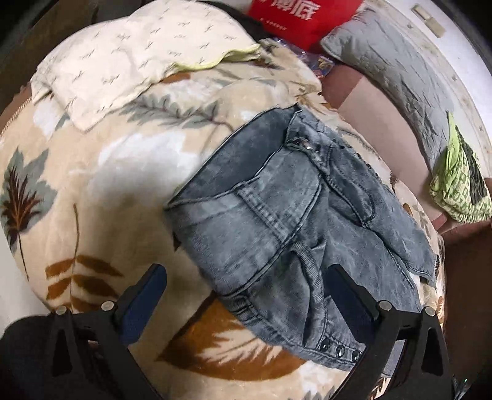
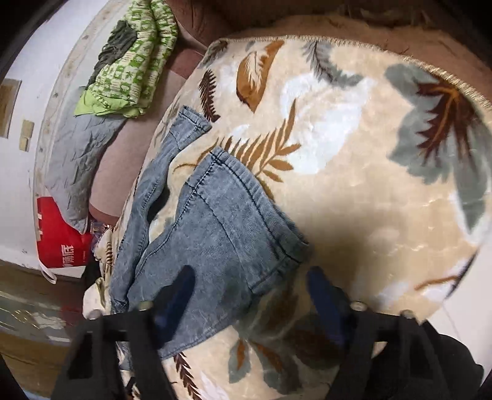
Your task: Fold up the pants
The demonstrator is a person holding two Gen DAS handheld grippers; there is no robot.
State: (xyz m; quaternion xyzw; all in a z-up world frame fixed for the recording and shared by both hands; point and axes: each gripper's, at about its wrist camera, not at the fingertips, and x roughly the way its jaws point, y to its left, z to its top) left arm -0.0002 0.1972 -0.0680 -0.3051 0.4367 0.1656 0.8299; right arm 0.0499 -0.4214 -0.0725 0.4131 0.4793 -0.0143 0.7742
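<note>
A: Left wrist view. The jeans [image 1: 286,221] are lying in a folded bundle on the leaf-print blanket [image 1: 101,190], waistband and studs facing up. The left gripper [image 1: 246,295] is hanging over the near edge of the bundle, fingers spread wide, nothing between them.

B: Right wrist view, same jeans [image 2: 221,234]. Two leg ends are sticking out toward the far edge of the blanket [image 2: 369,172], one lying over the other. The right gripper [image 2: 250,295] is also standing spread; its left finger is showing against denim, its right finger against blanket just beside the fold. Whether it is touching the cloth, I cannot tell.

A: Surroundings: a cream pillow [image 1: 123,52] is lying on the blanket's far side, and a red bag [image 1: 304,18] is sitting beyond it.

B: A grey pillow [image 2: 80,157] and a green patterned cloth [image 2: 132,55] are lying well apart from the jeans.
</note>
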